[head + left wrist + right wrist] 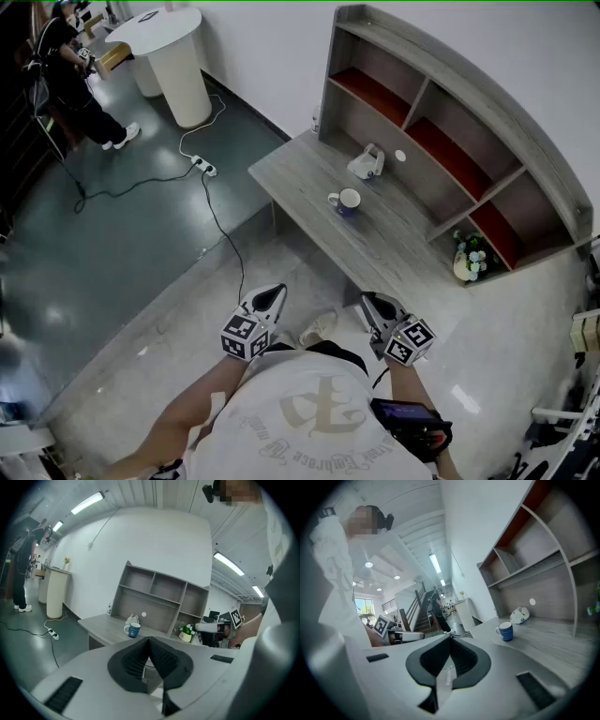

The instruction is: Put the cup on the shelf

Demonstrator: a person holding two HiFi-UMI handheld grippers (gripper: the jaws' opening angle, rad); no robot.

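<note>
Shelf (441,145): grey frame with red boards, open compartments, standing along the rear of the bench (300,173).

Cup (346,201): blue with a white inside, on the open bench top in front of the lower compartments, not in any of them. Stands upright, long axis vertical, mouth up. Handle points left in the head view, toward the bench's free end. Nothing touching it. Crumpled white item (367,164) lies near it on the shelf side, apart from it. Small flower pot (466,262) sits well apart at the bench's other end.

Left claw (270,298): held over the floor, short of the bench, aimed roughly at the cup. Jaws fully together, ribbed pads meeting at the tip, nothing between them.

Right claw (373,309): beside the left, likewise short of the bench and clear of the cup. Jaws pressed together, holding nothing.
</note>
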